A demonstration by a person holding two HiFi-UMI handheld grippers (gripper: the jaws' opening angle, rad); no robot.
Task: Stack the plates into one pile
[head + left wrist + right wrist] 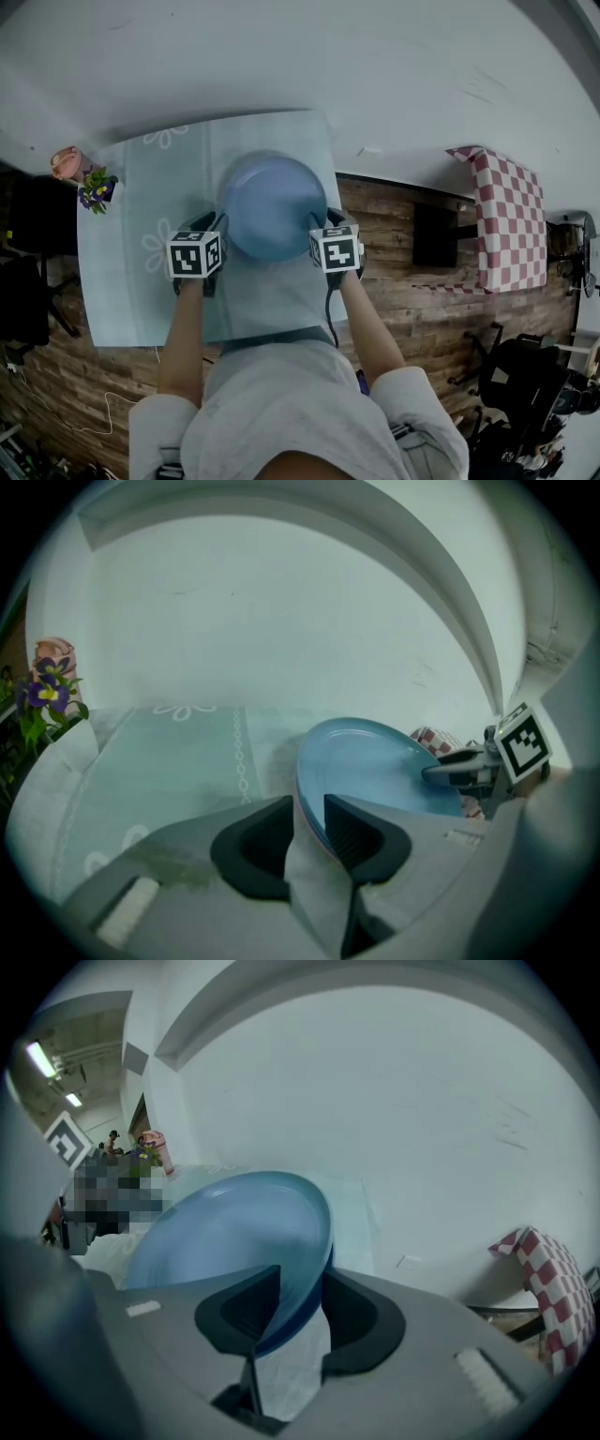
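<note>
My left fingers [251,846] stand a little apart, either side of the plate pile's [375,766] rim, not clamping it. My right fingers [234,1309] gape wide around the opposite rim, one clear of it. The pile, a blue plate on top, rests on the worktop [169,761] between both pairs.

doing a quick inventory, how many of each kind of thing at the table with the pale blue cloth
plate pile, blue on top: 1
grippers: 2, left gripper and right gripper
flower bunch: 1
pink container: 1
total: 5
</note>
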